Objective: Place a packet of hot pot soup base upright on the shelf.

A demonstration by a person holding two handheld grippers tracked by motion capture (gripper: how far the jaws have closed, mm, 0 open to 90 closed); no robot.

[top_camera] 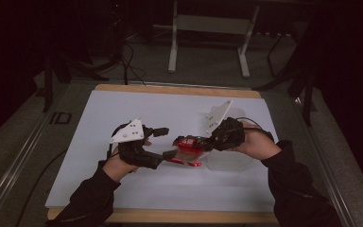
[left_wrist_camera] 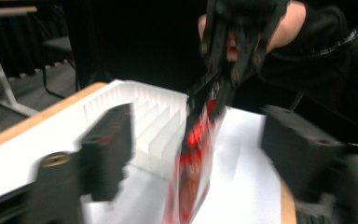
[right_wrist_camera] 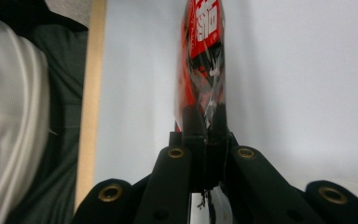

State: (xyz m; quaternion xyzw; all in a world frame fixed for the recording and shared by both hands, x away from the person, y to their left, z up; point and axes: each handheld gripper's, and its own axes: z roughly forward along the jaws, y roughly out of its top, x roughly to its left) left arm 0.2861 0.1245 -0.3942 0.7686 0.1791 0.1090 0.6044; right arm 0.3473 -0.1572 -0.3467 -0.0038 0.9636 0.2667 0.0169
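A red and black printed packet (top_camera: 189,144) in clear wrap hangs just above the white table sheet (top_camera: 160,106). My right gripper (top_camera: 179,141) is shut on one end of it; in the right gripper view the jaws (right_wrist_camera: 204,140) pinch the packet (right_wrist_camera: 204,51), which stretches away from them. My left gripper (top_camera: 165,143) faces it from the left and is open. In the left gripper view its blurred jaws stand wide on either side of the packet (left_wrist_camera: 193,172) without pressing it, and the right gripper (left_wrist_camera: 214,93) grips the packet's top end.
A white slotted tray (left_wrist_camera: 140,114) stands on the sheet behind the packet, seen as a clear box (top_camera: 231,161) under the right hand. The table's wooden edge (top_camera: 170,89) borders the sheet. A metal table frame (top_camera: 208,28) stands on the floor beyond.
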